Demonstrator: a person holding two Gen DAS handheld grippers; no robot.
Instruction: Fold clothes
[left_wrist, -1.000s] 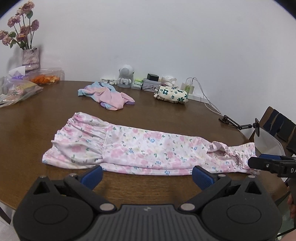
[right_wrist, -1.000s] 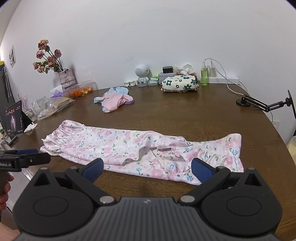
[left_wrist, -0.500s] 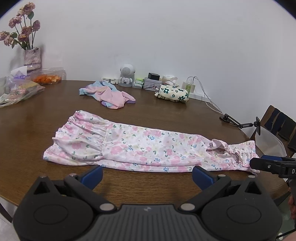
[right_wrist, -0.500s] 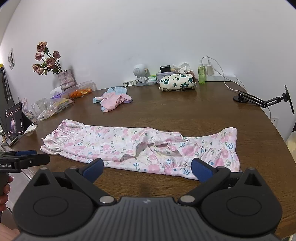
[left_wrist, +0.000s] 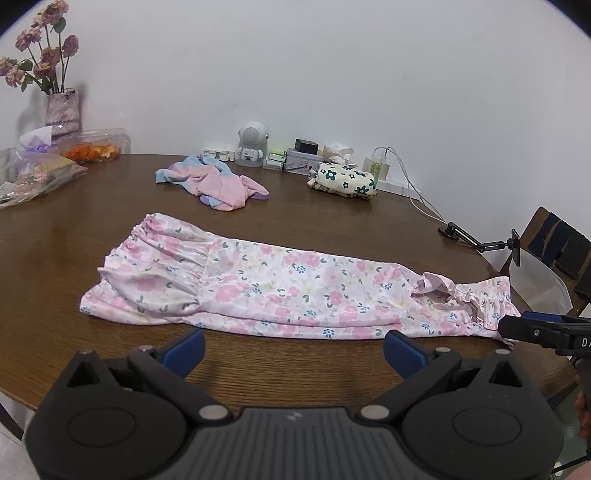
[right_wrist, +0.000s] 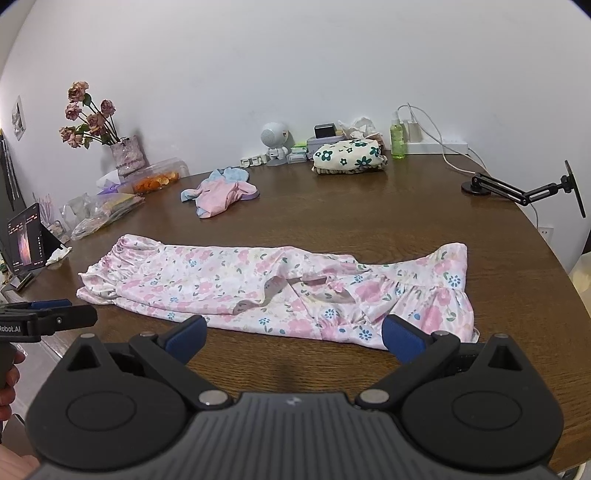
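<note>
A pink floral garment (left_wrist: 280, 291) lies flat lengthwise across the round brown wooden table (left_wrist: 74, 221); it also shows in the right wrist view (right_wrist: 280, 288). My left gripper (left_wrist: 293, 349) is open and empty, just short of the garment's near edge. My right gripper (right_wrist: 293, 336) is open and empty, its fingertips at the garment's near edge. The right gripper's side shows at the garment's ruffled end in the left wrist view (left_wrist: 543, 330). The left gripper shows at the left in the right wrist view (right_wrist: 48, 319).
A crumpled pink and blue garment (left_wrist: 214, 181) and a folded cream floral cloth (left_wrist: 343, 179) lie further back. A vase of flowers (left_wrist: 61, 110), bags, a small white robot figure (left_wrist: 253, 142), chargers and a black phone-holder arm (left_wrist: 480, 240) stand around the table's edge.
Both grippers have drawn slightly back and up from the garment; the garment itself has not moved. Both stay open.
</note>
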